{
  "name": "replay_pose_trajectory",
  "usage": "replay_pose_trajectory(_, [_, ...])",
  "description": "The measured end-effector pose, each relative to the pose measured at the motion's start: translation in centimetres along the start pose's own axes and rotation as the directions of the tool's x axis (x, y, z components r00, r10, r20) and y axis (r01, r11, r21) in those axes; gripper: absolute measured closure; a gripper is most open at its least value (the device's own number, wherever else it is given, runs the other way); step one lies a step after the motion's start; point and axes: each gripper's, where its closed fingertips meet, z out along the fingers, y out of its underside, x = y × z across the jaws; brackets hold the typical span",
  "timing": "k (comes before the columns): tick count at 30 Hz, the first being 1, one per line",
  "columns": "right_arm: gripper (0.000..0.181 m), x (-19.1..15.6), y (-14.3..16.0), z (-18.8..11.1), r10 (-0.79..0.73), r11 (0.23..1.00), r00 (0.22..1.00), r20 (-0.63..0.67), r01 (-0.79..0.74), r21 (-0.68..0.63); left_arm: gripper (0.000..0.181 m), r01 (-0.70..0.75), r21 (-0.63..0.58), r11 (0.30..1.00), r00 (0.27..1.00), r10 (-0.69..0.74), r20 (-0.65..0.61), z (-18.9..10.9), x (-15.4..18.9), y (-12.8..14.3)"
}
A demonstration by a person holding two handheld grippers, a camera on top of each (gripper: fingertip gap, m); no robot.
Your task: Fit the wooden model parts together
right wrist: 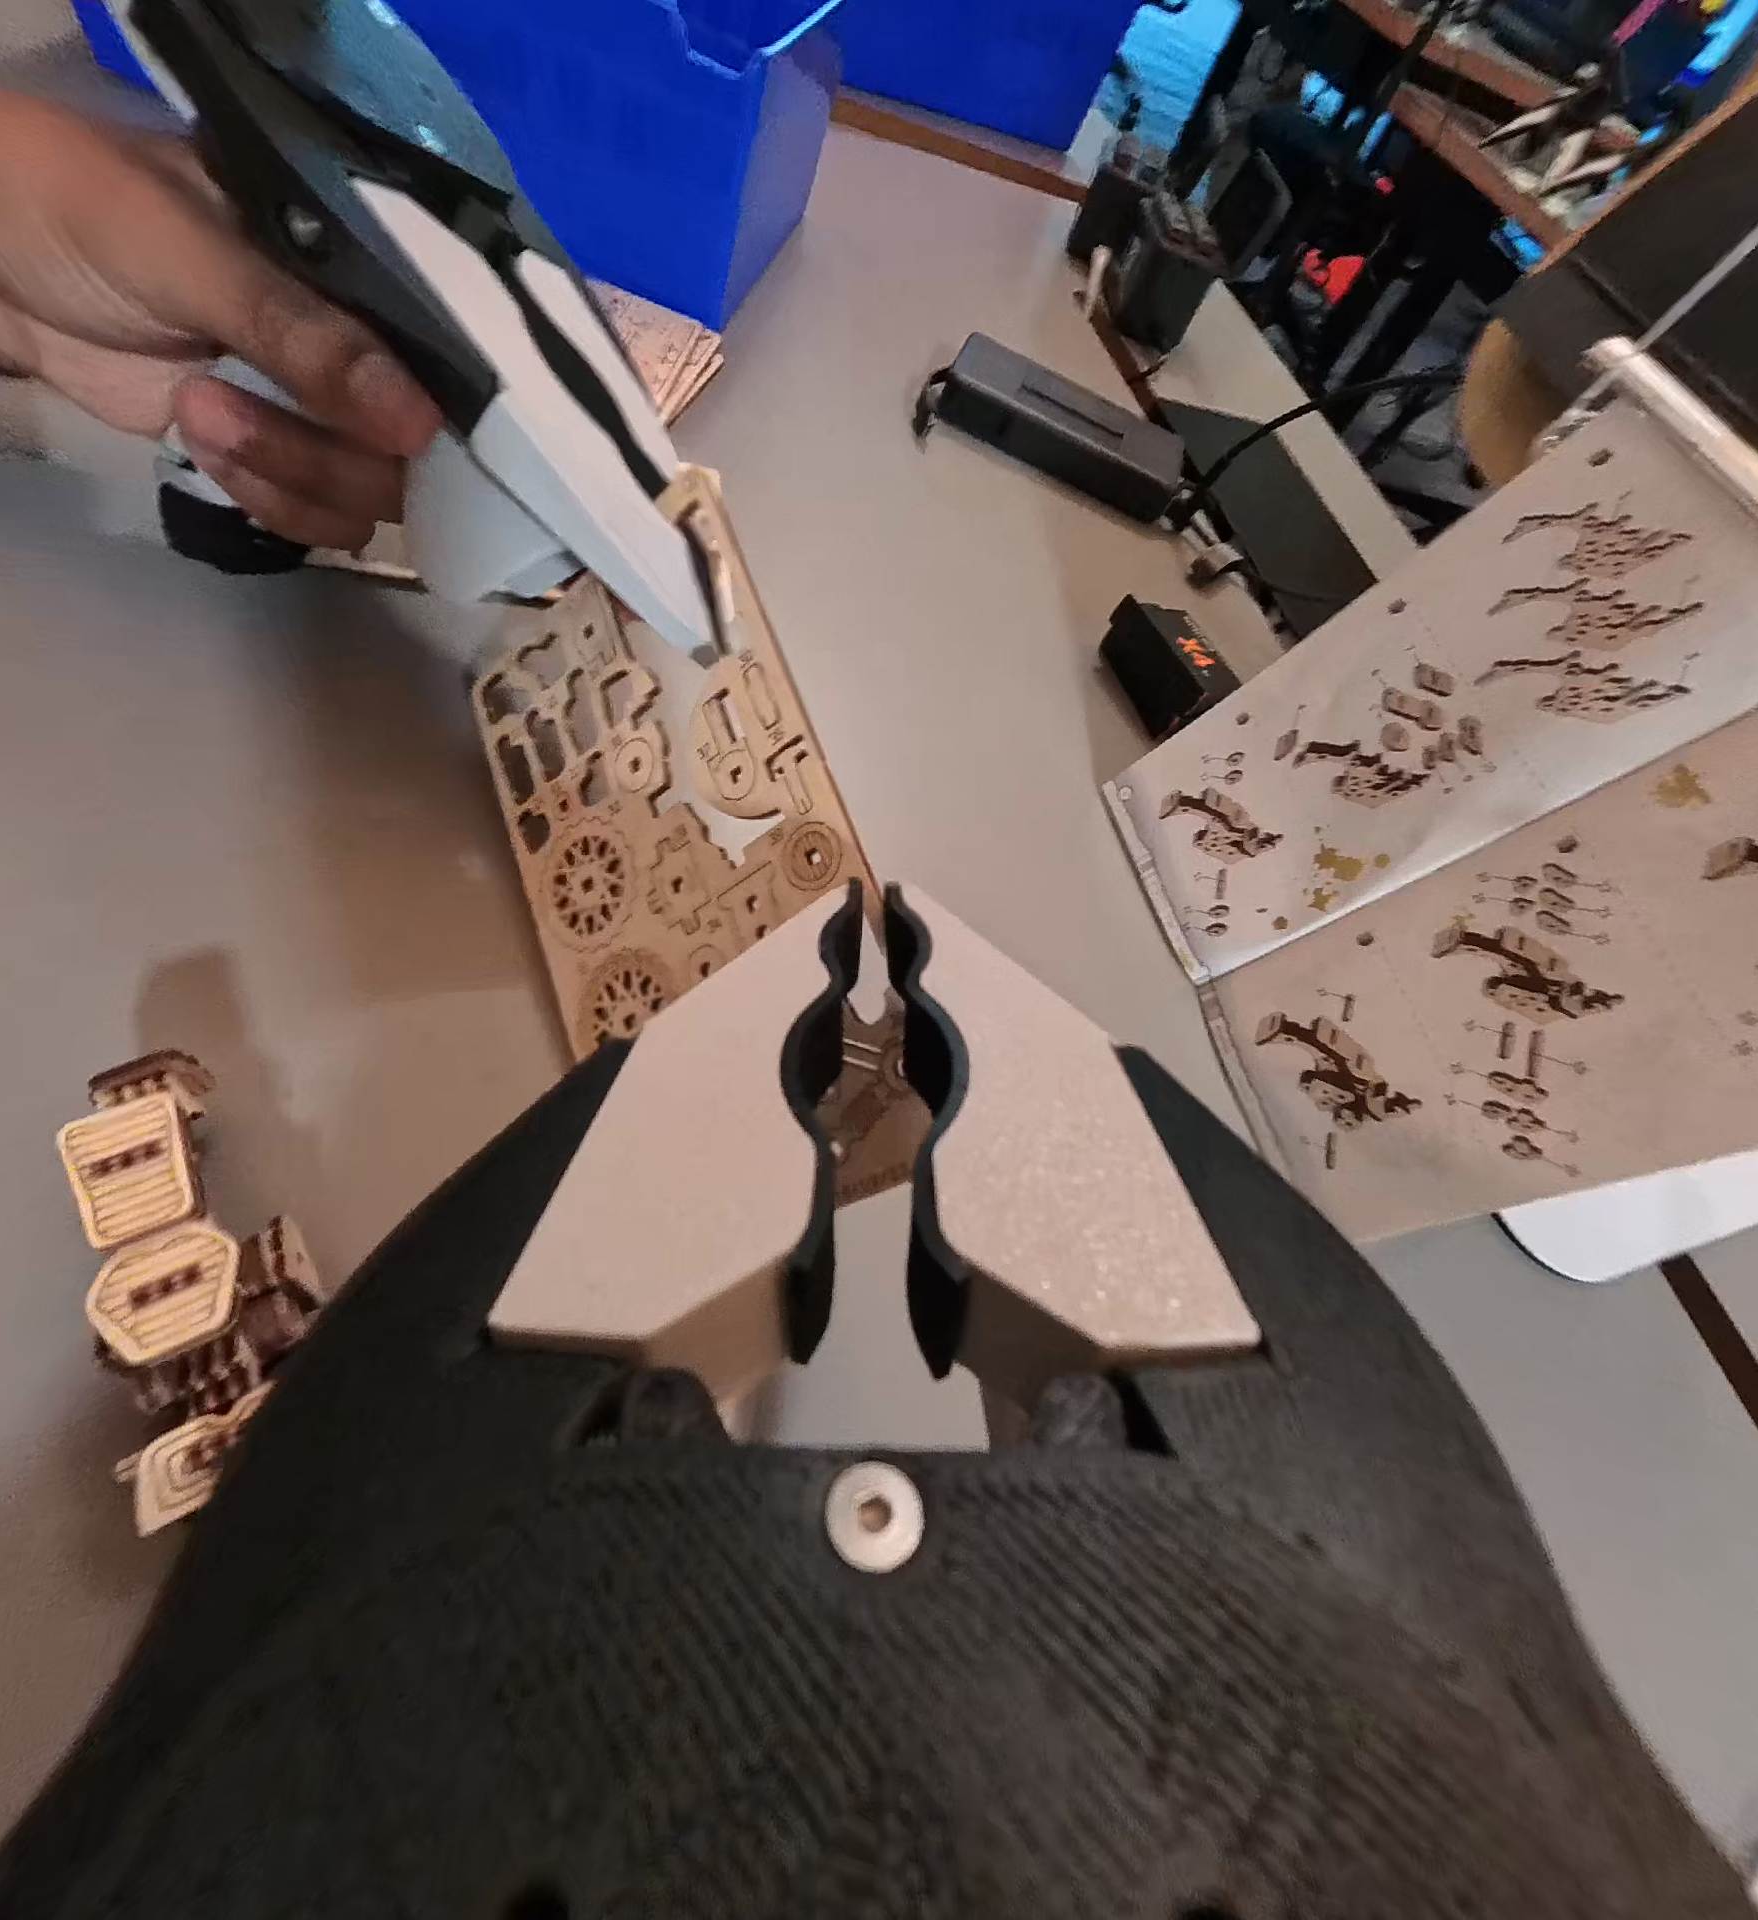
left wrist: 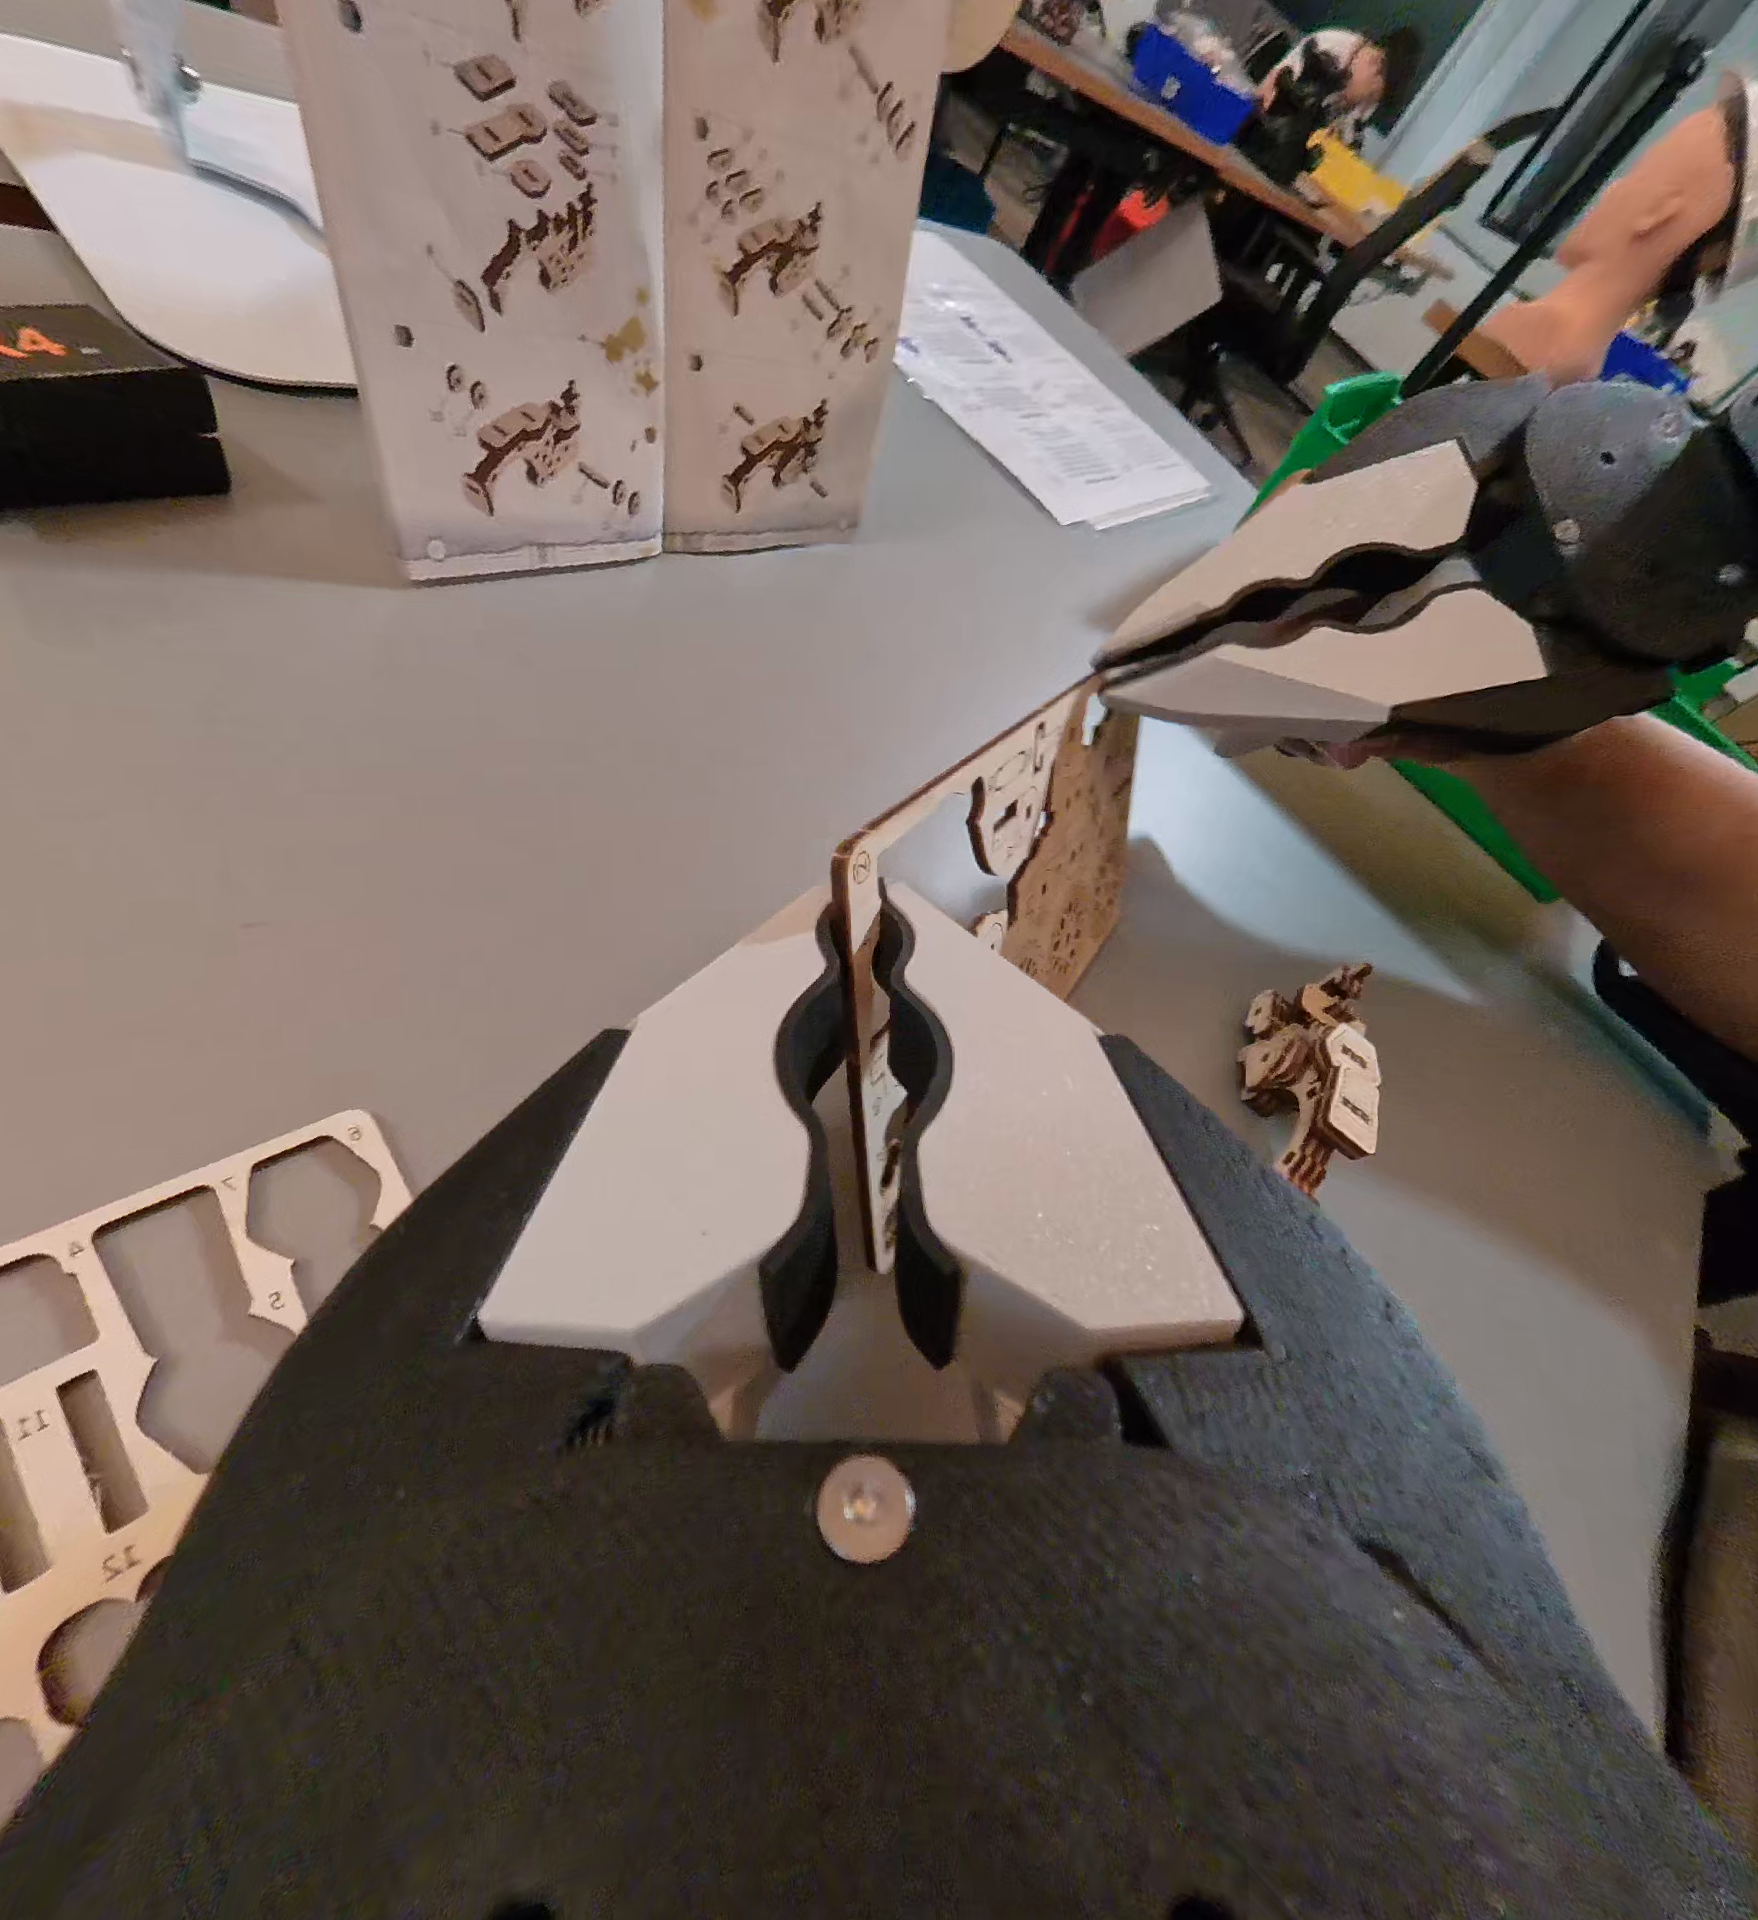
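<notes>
A thin wooden parts sheet (left wrist: 1062, 831) with laser-cut pieces is held upright above the grey table, between both grippers. My left gripper (left wrist: 859, 914) is shut on its near edge; in the right wrist view it (right wrist: 709, 644) grips the sheet's (right wrist: 646, 831) far end. My right gripper (right wrist: 872, 904) is shut on the opposite corner; in the left wrist view it (left wrist: 1109, 665) pinches the sheet's far top corner. A partly built wooden model (left wrist: 1311, 1070) lies on the table beside the sheet, also showing in the right wrist view (right wrist: 153, 1226).
An open instruction booklet (left wrist: 626, 312) stands at the back, also in the right wrist view (right wrist: 1477, 831). An emptied wooden sheet frame (left wrist: 127, 1351) lies at the near left. A black box (left wrist: 54, 405), loose papers (left wrist: 1041, 395), a blue bin (right wrist: 646, 135) and a black adapter (right wrist: 1051, 426) sit around the table. Across from one pair of fingers to the other is roughly 8 cm. The black adapter (right wrist: 1051, 426) is closer to my left gripper, around 30 cm from its tips; the right tips are 35 cm off.
</notes>
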Motion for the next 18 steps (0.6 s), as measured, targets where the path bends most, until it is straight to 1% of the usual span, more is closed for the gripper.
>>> replay_pose_trajectory(1, [0.177, 0.4, -0.3, -0.2, 0.014, 1.0, 1.0, -0.026, -0.014, 0.021, 0.181, 0.001, 0.004, 1.0, 1.0, -0.001, -0.006, 0.0, 0.1, -0.1])
replay_pose_trajectory(3, [0.163, 1.1, -1.2, -0.9, 0.087, 0.992, 0.996, -0.033, -0.084, 0.095, 0.181, -0.009, 0.007, 1.0, 1.0, 0.01, -0.018, -0.1, 0.4, -0.1])
replay_pose_trajectory(5, [0.151, 1.6, -1.5, -1.6, 0.168, 0.98, 0.986, 0.0, -0.167, 0.113, 0.181, -0.032, 0.008, 0.999, 0.999, 0.033, -0.024, -0.2, 0.7, -0.2])
replay_pose_trajectory(7, [0.138, 1.5, -0.9, -1.6, 0.201, 0.978, 0.979, 0.033, -0.203, 0.054, 0.181, -0.069, 0.008, 0.998, 0.997, 0.069, -0.042, -0.3, 1.3, -0.3])
replay_pose_trajectory(9, [0.128, 0.6, 0.6, -1.2, 0.195, 0.98, 0.978, 0.071, -0.191, -0.062, 0.181, -0.111, 0.01, 0.994, 0.993, 0.112, -0.05, -0.3, 1.9, -0.4])
replay_pose_trajectory(11, [0.13, -0.8, 2.2, -0.8, 0.196, 0.968, 0.973, 0.126, -0.171, -0.184, 0.181, -0.151, 0.015, 0.988, 0.986, 0.152, -0.062, -0.3, 2.5, -0.6])
replay_pose_trajectory(13, [0.135, -1.6, 3.4, -0.6, 0.2, 0.953, 0.969, 0.146, -0.157, -0.26, 0.181, -0.193, 0.022, 0.981, 0.979, 0.194, -0.061, -0.4, 2.9, -0.6])
replay_pose_trajectory(14, [0.135, -1.8, 3.4, -0.5, 0.206, 0.951, 0.966, 0.156, -0.16, -0.265, 0.181, -0.211, 0.023, 0.977, 0.976, 0.212, -0.043, -0.4, 2.8, -0.7])
replay_pose_trajectory(16, [0.145, -2.2, 3.0, -0.6, 0.223, 0.953, 0.956, 0.19, -0.174, -0.247, 0.181, -0.23, 0.04, 0.972, 0.973, 0.23, -0.002, -0.6, 2.5, -1.0])
replay_pose_trajectory(17, [0.153, -2.4, 2.6, -0.8, 0.242, 0.953, 0.947, 0.212, -0.191, -0.234, 0.178, -0.225, 0.051, 0.973, 0.974, 0.225, 0.015, -0.7, 2.2, -1.2])
replay_pose_trajectory(18, [0.162, -2.5, 2.2, -1.0, 0.267, 0.952, 0.935, 0.235, -0.218, -0.216, 0.164, -0.212, 0.059, 0.976, 0.977, 0.211, 0.019, -0.8, 2.1, -1.3])
